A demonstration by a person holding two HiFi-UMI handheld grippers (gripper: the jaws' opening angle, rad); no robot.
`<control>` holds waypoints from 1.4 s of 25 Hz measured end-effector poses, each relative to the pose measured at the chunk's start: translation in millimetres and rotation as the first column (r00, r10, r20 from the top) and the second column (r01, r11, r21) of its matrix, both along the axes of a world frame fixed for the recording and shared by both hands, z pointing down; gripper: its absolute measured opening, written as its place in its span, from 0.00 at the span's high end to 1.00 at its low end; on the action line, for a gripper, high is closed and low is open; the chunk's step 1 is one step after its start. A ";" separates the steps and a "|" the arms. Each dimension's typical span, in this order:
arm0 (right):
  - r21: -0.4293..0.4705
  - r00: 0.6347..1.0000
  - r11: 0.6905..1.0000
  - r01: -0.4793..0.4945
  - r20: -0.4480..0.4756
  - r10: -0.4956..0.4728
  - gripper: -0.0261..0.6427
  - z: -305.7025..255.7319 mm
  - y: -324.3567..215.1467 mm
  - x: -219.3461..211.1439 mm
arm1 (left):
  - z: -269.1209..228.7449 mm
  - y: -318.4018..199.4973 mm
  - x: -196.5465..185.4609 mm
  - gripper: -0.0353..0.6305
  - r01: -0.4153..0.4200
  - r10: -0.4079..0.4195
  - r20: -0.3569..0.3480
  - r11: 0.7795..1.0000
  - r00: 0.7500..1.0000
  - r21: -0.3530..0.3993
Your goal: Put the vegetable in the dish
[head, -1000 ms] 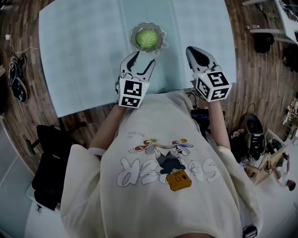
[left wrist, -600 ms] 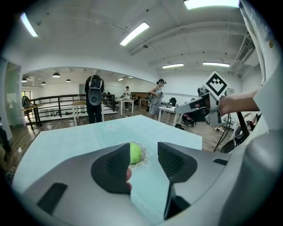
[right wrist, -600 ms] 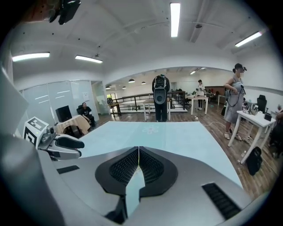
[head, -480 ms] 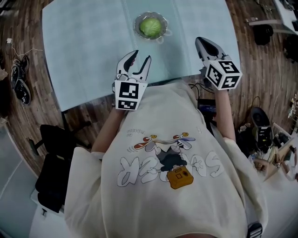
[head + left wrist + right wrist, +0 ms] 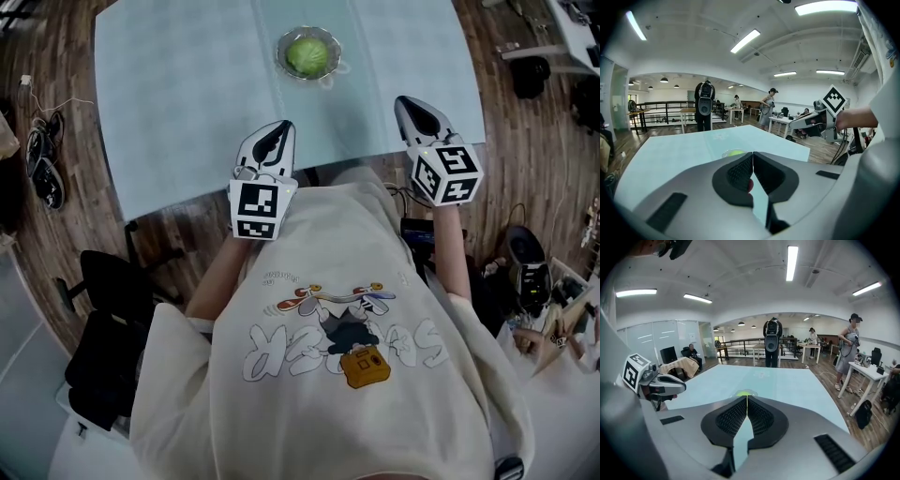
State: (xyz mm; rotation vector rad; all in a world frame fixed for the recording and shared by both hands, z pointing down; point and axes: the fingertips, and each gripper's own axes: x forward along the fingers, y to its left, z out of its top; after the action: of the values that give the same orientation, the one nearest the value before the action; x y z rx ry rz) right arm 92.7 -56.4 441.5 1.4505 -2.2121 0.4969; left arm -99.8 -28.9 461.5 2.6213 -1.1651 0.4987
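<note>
A round green vegetable [image 5: 307,54] lies inside a small clear glass dish [image 5: 325,73] at the middle of the pale blue table [image 5: 178,103], toward its far side. The same vegetable [image 5: 736,153] peeks over the left jaws, and the vegetable [image 5: 745,393] shows just above the right jaws. My left gripper [image 5: 273,138] hovers over the table's near edge, shut with nothing in it. My right gripper [image 5: 420,115] hangs at the near right edge, also shut and empty. Both are well short of the dish.
Wooden floor surrounds the table. A black chair [image 5: 103,309] stands at the near left and shoes [image 5: 42,169] lie on the floor at the left. Bags and gear [image 5: 530,272] clutter the right. Several people [image 5: 772,345] stand far beyond the table.
The left gripper's jaws have shut from open, empty. Both grippers drew back slightly toward the near edge, away from the dish.
</note>
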 end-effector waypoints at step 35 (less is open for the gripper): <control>0.123 0.984 0.980 0.155 0.074 -0.165 0.93 -30.8 172.9 67.7 | -50.0 160.3 138.4 0.94 0.055 -0.055 -0.014 0.998 0.998 -0.004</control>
State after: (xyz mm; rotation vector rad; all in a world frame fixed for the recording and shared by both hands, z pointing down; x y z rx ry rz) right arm 160.4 116.5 410.8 1.3148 -2.4364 0.3865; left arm 38.6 131.4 411.5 2.5773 -1.2276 0.4702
